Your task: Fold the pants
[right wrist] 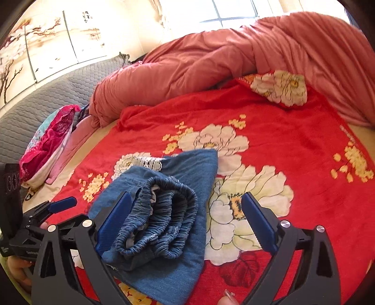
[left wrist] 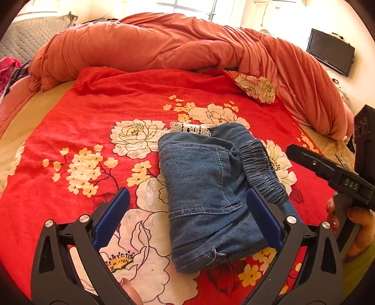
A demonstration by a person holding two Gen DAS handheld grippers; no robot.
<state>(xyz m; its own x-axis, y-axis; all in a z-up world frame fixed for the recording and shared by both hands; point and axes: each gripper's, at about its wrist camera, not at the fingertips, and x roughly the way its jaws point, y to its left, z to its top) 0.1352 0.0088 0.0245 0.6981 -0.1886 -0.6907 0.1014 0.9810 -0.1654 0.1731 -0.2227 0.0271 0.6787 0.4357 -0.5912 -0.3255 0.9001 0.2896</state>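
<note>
Left wrist view: we see folded pants [left wrist: 211, 194] on the bed [left wrist: 93, 131], long axis running away, dead ahead between both spread-open, empty hand-held grippers, left [left wrist: 187, 215] nearer, right [right wrist: 185, 220].

Sunlit window [left wrist: 187, 7] behind bed [left wrist: 35, 122] (rumpled).

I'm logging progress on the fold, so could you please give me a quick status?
Left gripper and right gripper open, holding nothing. Blue denim pants folded compact on red floral blanket. Nothing in the way.
</note>
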